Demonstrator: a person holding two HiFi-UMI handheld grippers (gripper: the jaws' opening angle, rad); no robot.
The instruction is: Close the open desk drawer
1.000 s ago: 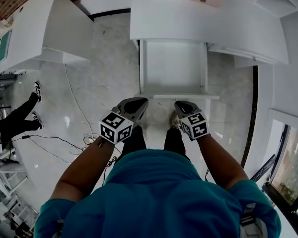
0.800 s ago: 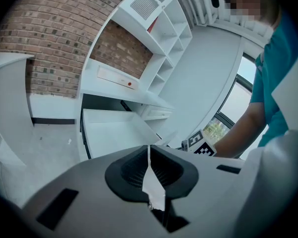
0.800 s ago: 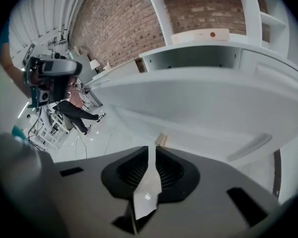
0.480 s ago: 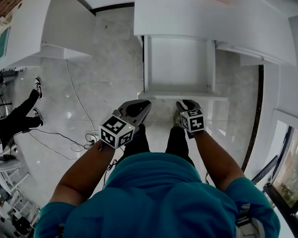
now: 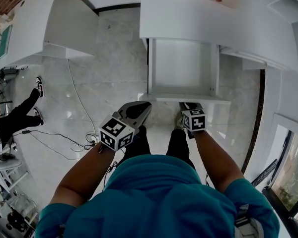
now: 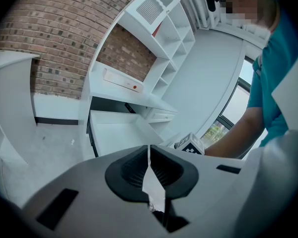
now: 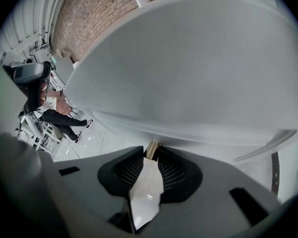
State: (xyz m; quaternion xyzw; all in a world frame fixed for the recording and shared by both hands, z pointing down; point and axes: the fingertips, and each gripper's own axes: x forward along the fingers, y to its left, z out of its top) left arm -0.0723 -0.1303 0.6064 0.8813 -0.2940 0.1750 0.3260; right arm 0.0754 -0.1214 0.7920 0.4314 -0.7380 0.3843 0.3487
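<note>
The drawer front [image 5: 164, 97] is met just beyond the right hand-held gripper [image 5: 189, 105], whose narrowly parted jaws have just been closing round a tan piece [image 7: 151, 149].

White drawer [image 5: 184, 68], red-brick wall [image 6: 49, 38], teal shirt [image 5: 159, 197].

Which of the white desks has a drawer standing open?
The desk straight ahead of the person: its drawer juts out toward them. The desk at left shows no open drawer.
</note>
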